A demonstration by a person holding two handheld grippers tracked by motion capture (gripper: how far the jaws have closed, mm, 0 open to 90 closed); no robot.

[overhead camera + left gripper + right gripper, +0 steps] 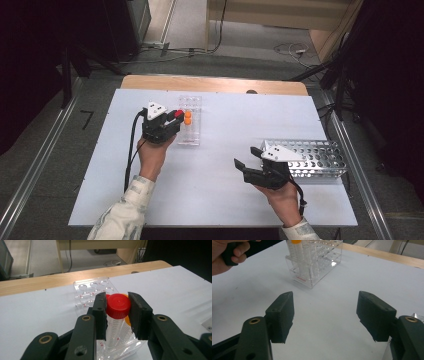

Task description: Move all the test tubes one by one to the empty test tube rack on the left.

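Looking down from the high view, the left gripper [176,120] hangs over the clear plastic rack [190,131] that stands toward the far edge of the white table [210,185], left of its middle. Its jaws bracket the red-capped tube [178,114], with the orange-capped tubes [187,118] just beside it in the rack. The right gripper [248,161] rests near the right edge, jaws spread and holding nothing, in front of the perforated metal rack [320,157].

From the left gripper view, the red cap [118,305] sits between the two black pads. The left pad looks to touch its ribbed rim, while a sliver of gap shows at the right pad, so the jaws seem slack around it rather than clamped. The tube stands upright in a near hole of the rack, its clear graduated body [115,332] below the cap. I would judge it light, stiff and slick-walled. The ridged cap gives the surest purchase, and a firm squeeze on the thin wall could crack or pop it sideways.

From the right gripper view, its own matte rubbery pads [282,315] stand wide apart over bare table. Farther off the acrylic rack shows glossy, hard-edged and see-through, with red lettering low on its front wall.
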